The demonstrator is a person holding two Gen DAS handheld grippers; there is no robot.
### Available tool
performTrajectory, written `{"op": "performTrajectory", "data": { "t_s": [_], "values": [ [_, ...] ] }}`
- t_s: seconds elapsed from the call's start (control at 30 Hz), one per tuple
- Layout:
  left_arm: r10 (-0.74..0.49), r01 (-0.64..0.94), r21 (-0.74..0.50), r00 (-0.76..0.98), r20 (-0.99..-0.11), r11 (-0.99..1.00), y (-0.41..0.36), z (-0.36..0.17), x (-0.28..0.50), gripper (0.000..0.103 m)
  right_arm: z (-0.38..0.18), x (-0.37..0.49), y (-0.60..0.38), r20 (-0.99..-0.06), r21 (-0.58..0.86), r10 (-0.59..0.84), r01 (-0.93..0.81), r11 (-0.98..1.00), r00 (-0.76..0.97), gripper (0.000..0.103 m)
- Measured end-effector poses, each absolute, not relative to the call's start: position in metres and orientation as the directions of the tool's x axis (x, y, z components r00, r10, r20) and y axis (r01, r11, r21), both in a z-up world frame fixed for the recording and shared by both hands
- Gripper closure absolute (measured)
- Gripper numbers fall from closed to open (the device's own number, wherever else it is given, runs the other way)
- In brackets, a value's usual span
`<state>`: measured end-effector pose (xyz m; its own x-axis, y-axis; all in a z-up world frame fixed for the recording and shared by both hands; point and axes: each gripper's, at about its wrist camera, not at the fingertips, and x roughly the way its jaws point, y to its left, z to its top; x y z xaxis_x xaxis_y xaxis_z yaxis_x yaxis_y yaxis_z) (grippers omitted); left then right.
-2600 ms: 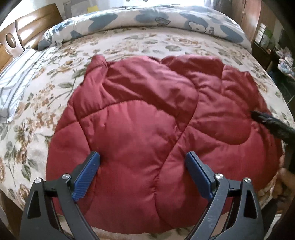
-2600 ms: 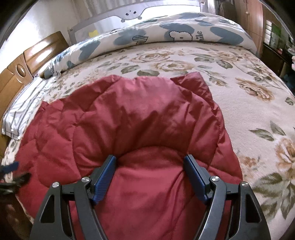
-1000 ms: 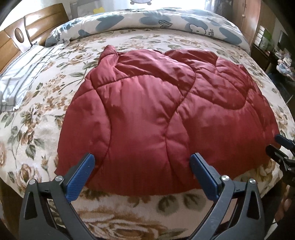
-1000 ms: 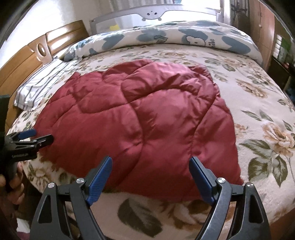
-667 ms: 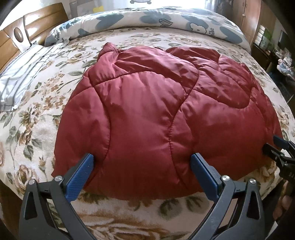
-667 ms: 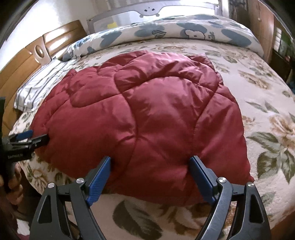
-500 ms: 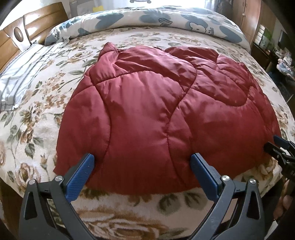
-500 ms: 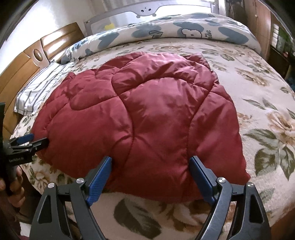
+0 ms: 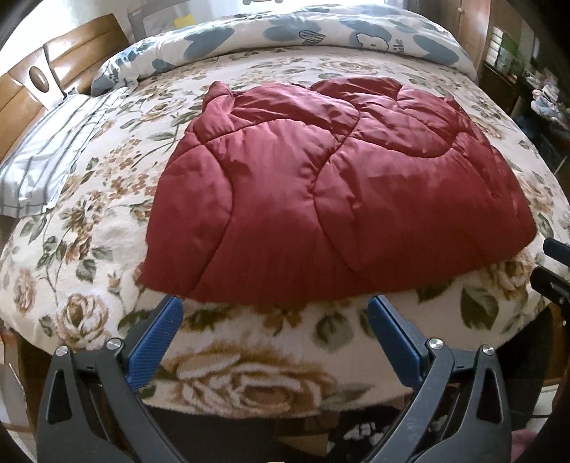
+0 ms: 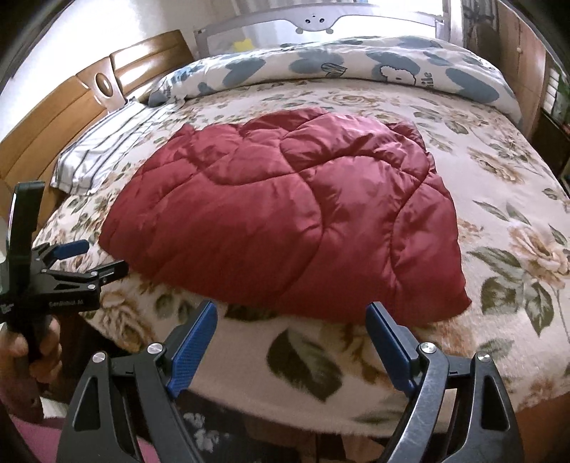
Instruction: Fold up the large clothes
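Left wrist view looked down over the foot of a bed, where a dark red quilted jacket (image 9: pixel 335 199) lay folded into a broad bundle on a floral blanket (image 9: pixel 249 377). The left gripper (image 9: pixel 274 320) hung just short of the jacket's near hem, its blue pads wide apart and holding nothing; only blanket showed between them. Beyond the jacket a blue-and-white duvet (image 9: pixel 320 32) was heaped across the far side, a striped pillow (image 9: pixel 46 156) lay at the left against a wooden headboard (image 9: pixel 25 89), and a dark cabinet stood off to the right. Nothing lay between either tool and the garment. The right gripper (image 9: pixel 550 267) poked in at the right edge, clear of the fabric.

From the right wrist view, the right gripper (image 10: pixel 292 324) likewise stood spread open above bare blanket, just before the jacket (image 10: pixel 295 220). At the left a hand (image 10: pixel 32 356) held the left gripper (image 10: pixel 96 258), its pads parted beside the jacket's corner.

Half a second before, both sets of pads had overlapped the jacket's near edge; both had since drawn back towards the person, exposing a strip of blanket in front of the hem. The jacket itself had not shifted.
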<state>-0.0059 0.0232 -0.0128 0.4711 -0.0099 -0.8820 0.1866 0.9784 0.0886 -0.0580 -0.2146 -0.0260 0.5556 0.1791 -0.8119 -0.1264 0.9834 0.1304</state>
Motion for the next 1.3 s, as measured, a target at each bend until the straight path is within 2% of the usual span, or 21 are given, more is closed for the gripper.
{"op": "performTrajectory", "data": {
  "t_s": [0.13, 0.27, 0.5, 1.3],
  "values": [
    [-0.030, 0.177, 0.065, 0.490, -0.871, 0.982, 0.028, 0.006, -0.013, 0.000, -0.013, -0.067, -0.210, -0.812, 0.137, 0.192, -0.139, 0.981, 0.551, 0.016],
    [-0.034, 0.182, 0.075, 0.532, -0.846, 0.980, 0.024, 0.023, -0.017, 0.000, 0.005, -0.073, -0.205, -0.792, 0.128, 0.199, -0.161, 0.979, 0.577, 0.010],
    [-0.043, 0.196, 0.082, 0.563, -0.825, 0.977, 0.015, 0.038, -0.013, 0.000, 0.014, -0.063, -0.205, -0.774, 0.128, 0.201, -0.164, 0.978, 0.600, 0.010],
    [-0.018, 0.183, 0.097, 0.542, -0.840, 0.978, 0.008, 0.022, 0.015, 0.000, -0.008, -0.026, -0.212, -0.796, 0.140, 0.190, -0.131, 0.981, 0.574, 0.010]
  ]
}}
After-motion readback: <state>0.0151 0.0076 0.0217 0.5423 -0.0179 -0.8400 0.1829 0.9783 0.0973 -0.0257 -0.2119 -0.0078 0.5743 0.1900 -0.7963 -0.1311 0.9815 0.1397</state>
